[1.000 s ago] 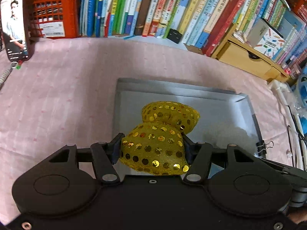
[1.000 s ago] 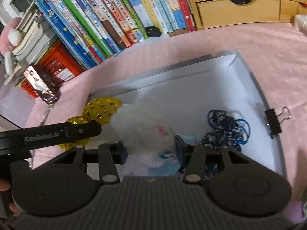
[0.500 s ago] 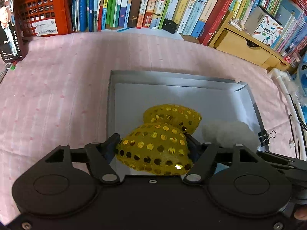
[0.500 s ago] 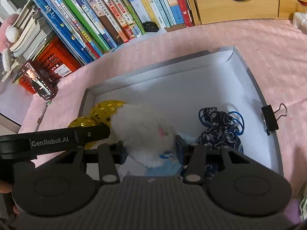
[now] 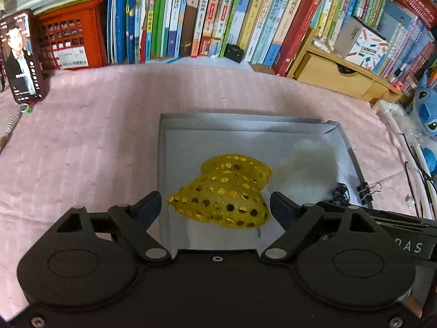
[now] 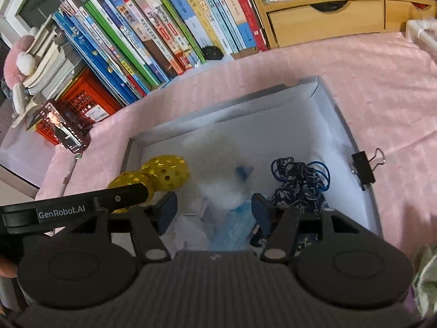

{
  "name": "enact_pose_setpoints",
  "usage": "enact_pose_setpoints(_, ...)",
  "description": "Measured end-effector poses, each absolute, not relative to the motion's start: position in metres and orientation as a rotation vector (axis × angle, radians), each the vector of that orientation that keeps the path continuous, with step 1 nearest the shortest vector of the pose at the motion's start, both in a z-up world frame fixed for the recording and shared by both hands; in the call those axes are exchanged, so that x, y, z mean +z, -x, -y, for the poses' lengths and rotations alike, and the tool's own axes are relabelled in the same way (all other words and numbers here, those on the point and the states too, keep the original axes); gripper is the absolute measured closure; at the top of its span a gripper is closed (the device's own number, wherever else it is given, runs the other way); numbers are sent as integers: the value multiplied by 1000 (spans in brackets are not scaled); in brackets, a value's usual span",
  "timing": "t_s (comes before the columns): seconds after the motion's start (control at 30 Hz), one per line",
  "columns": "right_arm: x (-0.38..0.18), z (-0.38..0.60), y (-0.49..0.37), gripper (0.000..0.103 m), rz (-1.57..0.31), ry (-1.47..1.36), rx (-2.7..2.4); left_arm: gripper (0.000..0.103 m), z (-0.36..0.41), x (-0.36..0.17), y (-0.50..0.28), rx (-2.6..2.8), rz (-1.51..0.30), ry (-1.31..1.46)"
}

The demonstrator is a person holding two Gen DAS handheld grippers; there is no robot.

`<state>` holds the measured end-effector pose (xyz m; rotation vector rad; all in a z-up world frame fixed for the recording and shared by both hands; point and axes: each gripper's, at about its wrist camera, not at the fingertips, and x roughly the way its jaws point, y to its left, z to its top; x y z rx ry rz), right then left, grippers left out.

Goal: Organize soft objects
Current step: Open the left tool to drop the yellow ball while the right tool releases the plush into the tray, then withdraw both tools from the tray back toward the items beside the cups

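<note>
Since a second ago both grips have let go: the yellow sequined bow [image 5: 222, 191], then squeezed between the fingers of the left hand-held gripper [image 5: 215, 205], now lies free on the floor of the grey box [image 5: 240, 121], and the white fluffy toy [image 6: 218, 164], then pinched by the right hand-held gripper [image 6: 214, 210], has dropped clear of its pads.

Nearest in the left wrist view, the left jaws are opening and stand wide, with a gap on each side of the bow, which sits just ahead of them in the box's left half. In the right wrist view the right jaws are opening too; the toy and a pale blue cloth [image 6: 235, 227] lie between and just beyond the fingers, untouched. Just right of the right finger rests a dark blue patterned fabric bundle [image 6: 297, 188] with blue loops. The bow lies left of the toy, partly behind the left tool's black arm.

Beyond, a black binder clip [image 6: 363, 166] grips the box's right wall. The box rests on a pink tabletop cloth [image 5: 90, 142]. Farthest back stand a phone [image 5: 23, 57], a red crate [image 5: 71, 35], a row of books [image 5: 207, 16] and a wooden drawer unit [image 6: 327, 19].
</note>
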<state>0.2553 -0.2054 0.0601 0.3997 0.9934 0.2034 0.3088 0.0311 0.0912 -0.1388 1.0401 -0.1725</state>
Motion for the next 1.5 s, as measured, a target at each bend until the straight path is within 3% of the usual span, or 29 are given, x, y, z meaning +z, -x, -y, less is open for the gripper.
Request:
enact_pose_setpoints(0.77,139,204,-124,22,-719,-154,276,11,-17,169,-140,-273,-760,-48)
enact_pose_setpoints(1.17,129,181,-48,16,-553,-17,333,9,-22,146,-57,-258,-611,-55)
enact_pose_setpoints(1.5,106,156,-23,14,-494,79,342,8,-48,114,-36,-194,-586,12)
